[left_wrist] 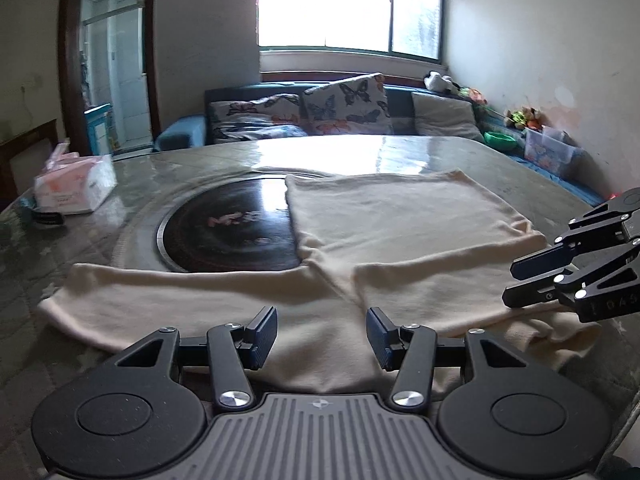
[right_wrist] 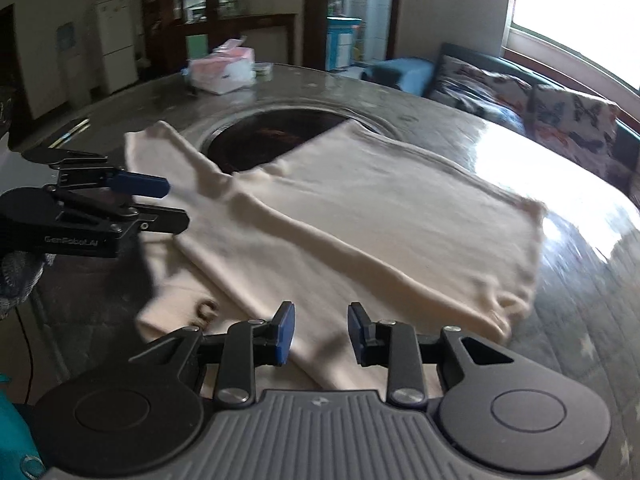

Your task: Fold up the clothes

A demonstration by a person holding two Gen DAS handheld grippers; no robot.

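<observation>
A cream knit garment point(left_wrist: 384, 232) lies flat on the round table, partly folded, one sleeve stretched to the left point(left_wrist: 132, 300). It also shows in the right wrist view point(right_wrist: 380, 224). My left gripper point(left_wrist: 322, 334) is open and empty, just above the garment's near edge. It shows from the side in the right wrist view point(right_wrist: 172, 204), jaws apart. My right gripper point(right_wrist: 321, 332) is open and empty over the garment's near edge. It enters the left wrist view at the right point(left_wrist: 516, 284), over the garment's right side.
The marble-look table point(left_wrist: 168, 176) has a dark round centre plate point(left_wrist: 232, 232), partly under the garment. A pink tissue pack point(left_wrist: 72, 184) sits at the far left. A sofa with butterfly cushions point(left_wrist: 344, 104) stands behind the table, under the window.
</observation>
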